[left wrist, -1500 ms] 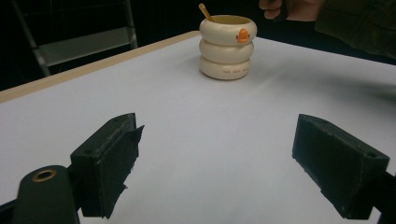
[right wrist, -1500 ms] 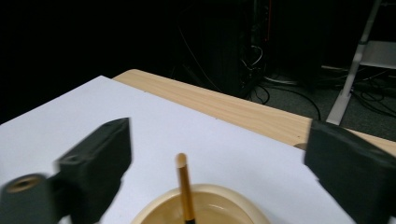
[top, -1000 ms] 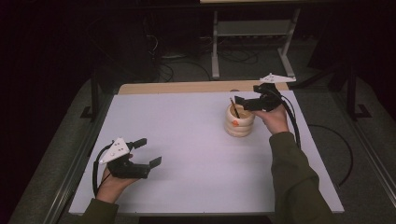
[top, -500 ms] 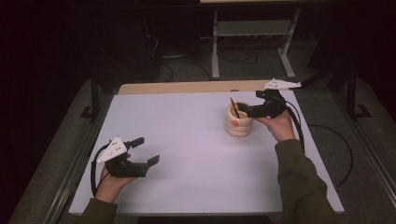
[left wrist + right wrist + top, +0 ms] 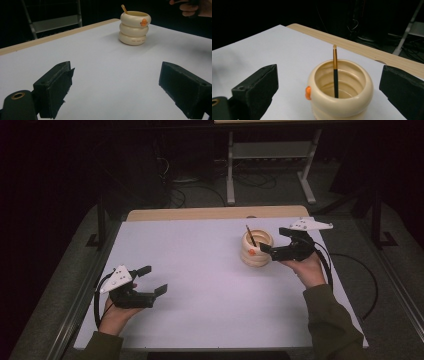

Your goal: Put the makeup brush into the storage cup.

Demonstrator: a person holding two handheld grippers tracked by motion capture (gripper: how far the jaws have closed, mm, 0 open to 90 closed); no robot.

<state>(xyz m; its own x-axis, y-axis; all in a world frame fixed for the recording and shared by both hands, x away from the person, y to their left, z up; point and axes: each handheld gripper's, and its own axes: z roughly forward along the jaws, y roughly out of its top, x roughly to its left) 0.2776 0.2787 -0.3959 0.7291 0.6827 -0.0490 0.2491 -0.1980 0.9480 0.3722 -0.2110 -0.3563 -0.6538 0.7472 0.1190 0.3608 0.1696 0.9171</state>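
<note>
Now the right hand-held gripper [image 5: 277, 242] hovers released beside the ringed cup [image 5: 256, 248] holding a brush [image 5: 250, 235].
Left hand-held gripper [image 5: 155, 280], also released, rests near-left on the worktop [image 5: 200, 270], forearm low.

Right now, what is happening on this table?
A person holds a gripper in each hand. The right gripper is open beside a cream ribbed holder, where a thin brush stands upright and nothing grips it. The left gripper, also open, rests near the front of the white table, away from the holder.
</note>
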